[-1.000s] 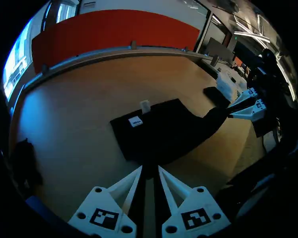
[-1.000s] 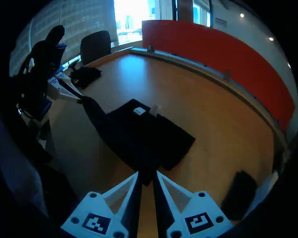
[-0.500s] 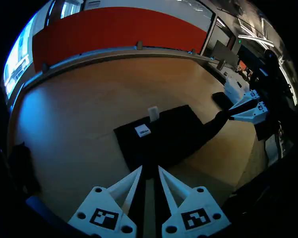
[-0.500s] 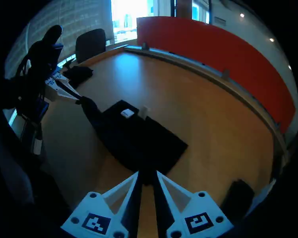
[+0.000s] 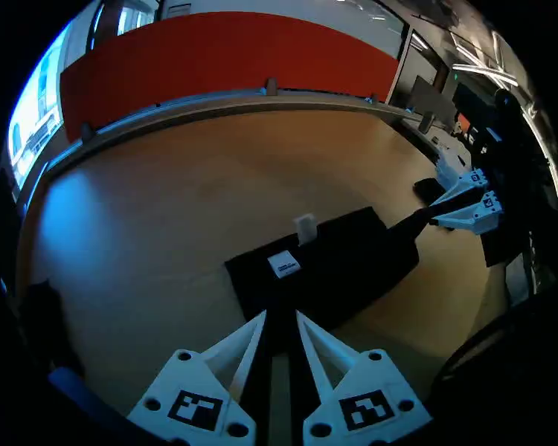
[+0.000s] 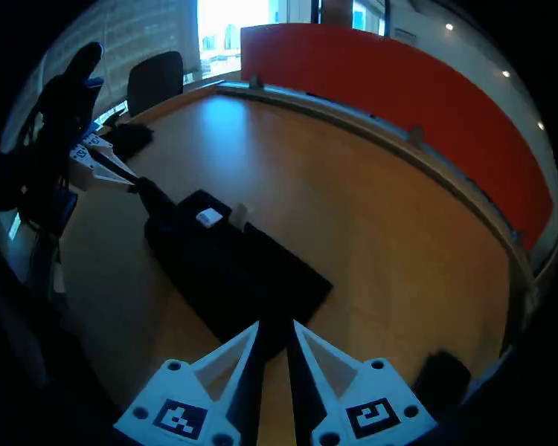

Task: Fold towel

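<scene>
While the left gripper [image 5: 281, 317] and right gripper [image 5: 426, 215] each clamp a corner, the towel [image 5: 338, 260] stretches lengthwise from bottom centre toward middle right.

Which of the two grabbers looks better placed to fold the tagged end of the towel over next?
Probably the left. The left gripper pinches the towel close to the white tag; the right gripper holds the far corner.
</scene>
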